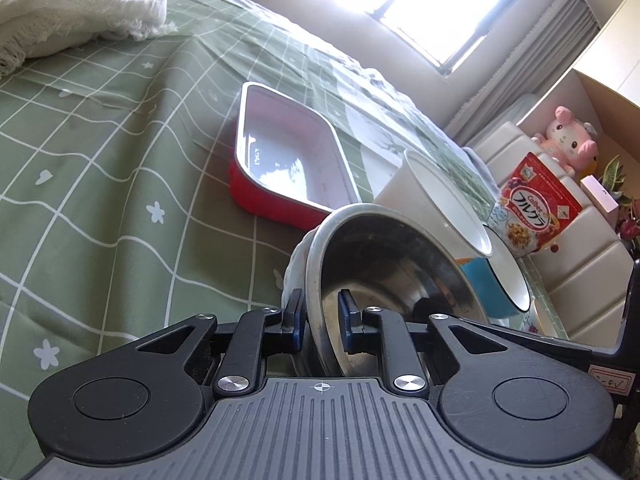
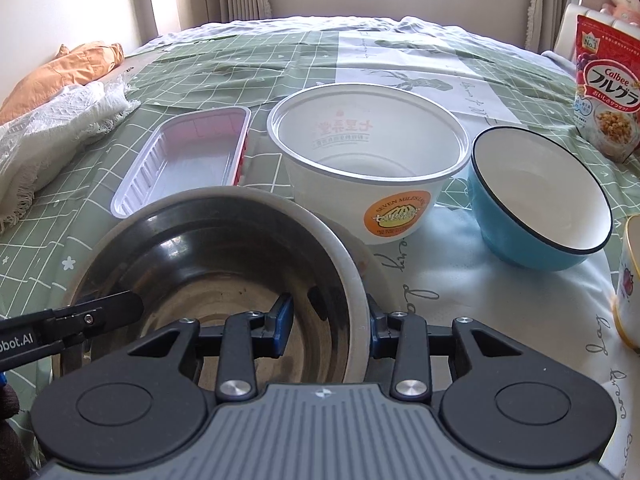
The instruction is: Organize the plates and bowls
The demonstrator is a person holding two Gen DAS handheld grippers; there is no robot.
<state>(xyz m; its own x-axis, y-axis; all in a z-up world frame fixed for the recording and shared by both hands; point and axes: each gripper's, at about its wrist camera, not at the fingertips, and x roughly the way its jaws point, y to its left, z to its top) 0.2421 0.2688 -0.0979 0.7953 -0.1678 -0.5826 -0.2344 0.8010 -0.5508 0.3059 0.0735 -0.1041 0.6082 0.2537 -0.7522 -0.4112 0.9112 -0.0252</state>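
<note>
The steel bowl [image 2: 224, 264] at lower left looks like dull, smudged metal. The white tub [image 2: 368, 160] at centre seems thin glossy plastic. The blue bowl [image 2: 540, 208] at right is smooth and shiny; the tablecloth [image 2: 280, 64] is matt cloth.

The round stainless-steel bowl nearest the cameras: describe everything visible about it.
The round stainless-steel bowl is shiny metal with a pale grey rolled rim and a dark, smudged, reflective interior, empty. It sits nested in a white dish on the green checked tablecloth, in front of the white paper tub. The left gripper and right gripper each pinch its rim, one finger inside, one outside.
</note>
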